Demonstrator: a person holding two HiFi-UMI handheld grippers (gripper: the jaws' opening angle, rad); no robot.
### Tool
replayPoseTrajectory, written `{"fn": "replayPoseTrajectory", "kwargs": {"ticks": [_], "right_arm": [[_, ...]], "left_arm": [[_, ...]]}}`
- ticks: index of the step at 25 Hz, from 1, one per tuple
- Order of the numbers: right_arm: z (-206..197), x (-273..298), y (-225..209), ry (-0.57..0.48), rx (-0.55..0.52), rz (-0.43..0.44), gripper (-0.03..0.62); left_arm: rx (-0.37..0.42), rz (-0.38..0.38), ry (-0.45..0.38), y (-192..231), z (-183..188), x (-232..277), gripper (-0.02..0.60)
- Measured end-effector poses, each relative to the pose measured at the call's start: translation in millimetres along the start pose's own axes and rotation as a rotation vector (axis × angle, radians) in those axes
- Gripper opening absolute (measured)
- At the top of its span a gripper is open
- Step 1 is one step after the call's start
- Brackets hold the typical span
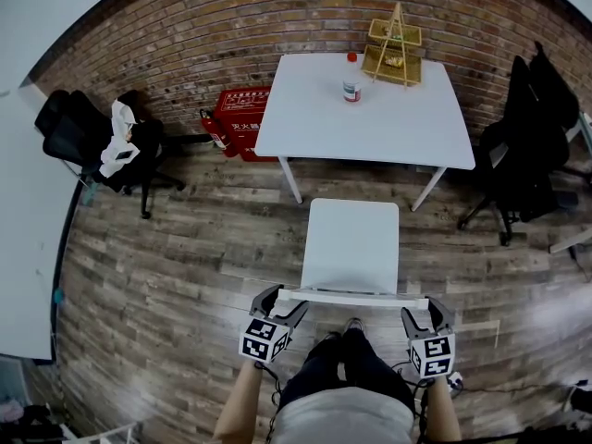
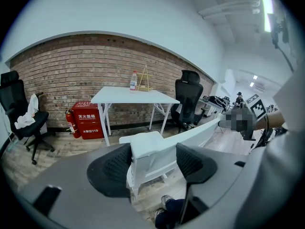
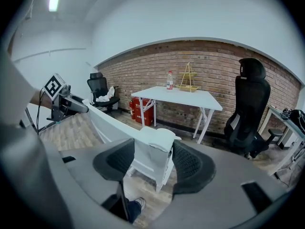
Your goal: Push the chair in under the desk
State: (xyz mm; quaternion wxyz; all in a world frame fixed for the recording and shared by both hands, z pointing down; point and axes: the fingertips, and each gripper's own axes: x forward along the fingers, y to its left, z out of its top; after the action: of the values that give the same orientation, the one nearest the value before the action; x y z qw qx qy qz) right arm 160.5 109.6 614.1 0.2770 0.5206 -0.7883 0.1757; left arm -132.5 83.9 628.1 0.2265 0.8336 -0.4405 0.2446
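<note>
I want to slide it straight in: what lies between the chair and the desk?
Only wooden floor, bare, lies between the chair and the desk; the head view shows this.

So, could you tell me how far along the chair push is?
Done: the left gripper and right gripper each appear closed on the chair at a top corner of its back. In hand: that grip. Left: it stands clear of the desk, floor showing between, so the whole push remains.

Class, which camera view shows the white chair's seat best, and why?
The head view: the whole seat lies open from above. Both gripper views show chiefly the backrest close up, with the seat largely hidden behind it.
</note>
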Motion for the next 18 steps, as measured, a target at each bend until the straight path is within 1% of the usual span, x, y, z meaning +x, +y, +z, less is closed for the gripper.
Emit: {"fn": "replayPoseTrajectory", "kwargs": {"ticks": [10,18], "right_arm": [[1,1,-2,0.007,0.004,0.003,0.253],[8,13,-18,0.006,-0.001,-0.003,0.255]], "left_arm": [[-0.004,0.005,0.008,0,2,3,0.301],[-0.005,0.011,0.004,2,13,18,0.301]]}}
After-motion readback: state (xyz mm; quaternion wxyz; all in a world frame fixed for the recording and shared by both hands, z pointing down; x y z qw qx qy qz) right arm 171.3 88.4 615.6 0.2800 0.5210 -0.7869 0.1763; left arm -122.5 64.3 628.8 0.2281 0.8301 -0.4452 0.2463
